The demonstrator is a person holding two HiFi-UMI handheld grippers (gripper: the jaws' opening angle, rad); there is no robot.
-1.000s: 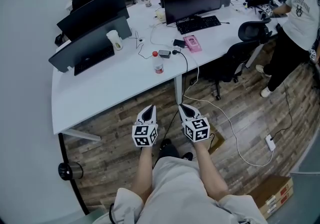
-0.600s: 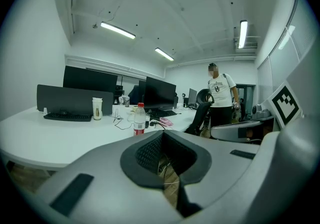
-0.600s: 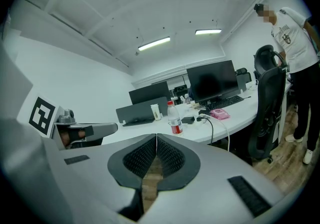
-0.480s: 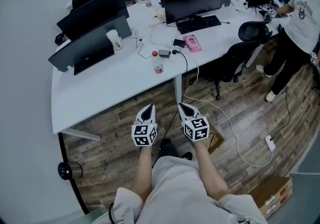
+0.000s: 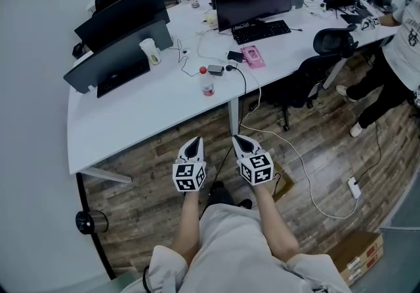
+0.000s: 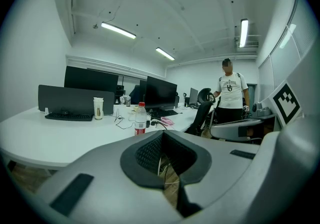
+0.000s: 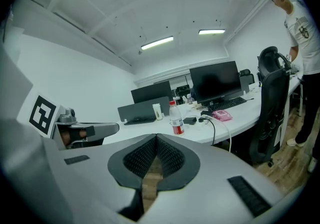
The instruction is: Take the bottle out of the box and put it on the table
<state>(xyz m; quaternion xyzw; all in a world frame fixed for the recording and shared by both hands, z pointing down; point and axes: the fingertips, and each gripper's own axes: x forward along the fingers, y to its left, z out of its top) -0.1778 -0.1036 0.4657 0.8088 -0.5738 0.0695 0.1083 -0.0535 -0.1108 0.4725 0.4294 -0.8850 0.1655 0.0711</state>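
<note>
Left gripper [image 5: 193, 147] and right gripper [image 5: 244, 145] pinched closed, empty, lower centre; bottle [image 5: 208, 82] upright on table [image 5: 131, 121] above them, so task looks done.

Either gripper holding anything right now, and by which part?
Nothing held. The left gripper and right gripper both have jaws together and empty; the clear red-capped plastic bottle stands untouched on the white table.

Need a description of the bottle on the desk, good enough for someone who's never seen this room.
Find the long white desk and look at its near stretch. Between the white cup at left and the pink item at right, but closer to the desk's front edge, stands a clear bottle. It alone there has a red cap and a red label.
</note>
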